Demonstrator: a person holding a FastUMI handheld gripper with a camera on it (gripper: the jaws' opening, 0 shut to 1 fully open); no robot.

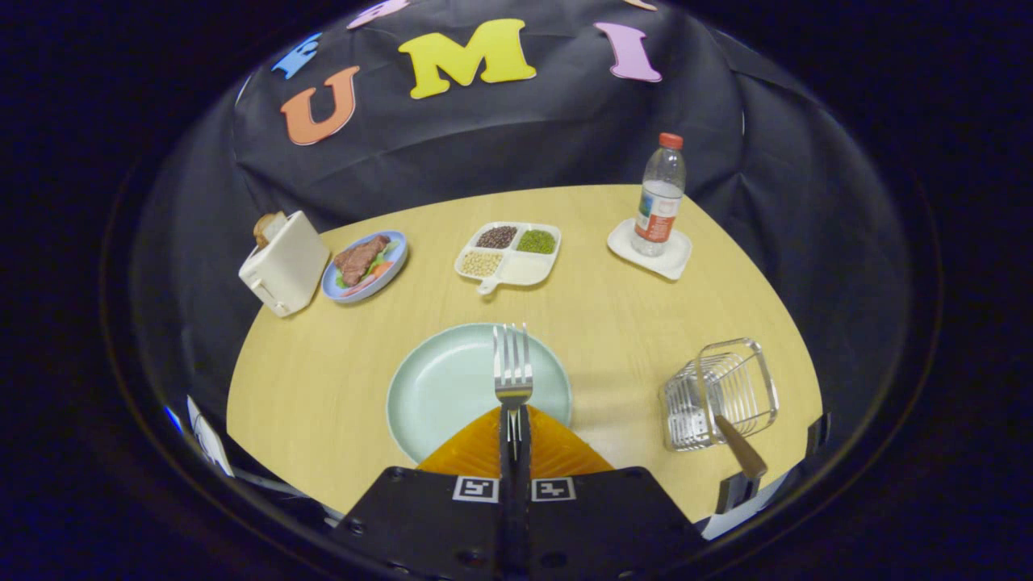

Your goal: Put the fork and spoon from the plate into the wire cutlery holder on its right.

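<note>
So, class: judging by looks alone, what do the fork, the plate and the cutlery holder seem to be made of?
Fork, held between the gripper's closed fingers: polished metal, likely steel, bright and reflective. Plate: pale green with a smooth soft sheen, ceramic or melamine; can't tell which. Cutlery holder: thin shiny wire, apparently chromed metal, see-through between the bars.

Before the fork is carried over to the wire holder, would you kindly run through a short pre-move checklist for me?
1. Gripper shut on fork: ok, both fingers press the handle.
2. Fork lifted off plate: cannot tell.
3. Wire cutlery holder upright, right of plate: ok.
4. Spoon already in holder: ok, wooden handle sticks out.
5. Room left in holder: ok, the compartment behind the spoon looks free.
6. Table between plate and holder bare: ok.
</note>
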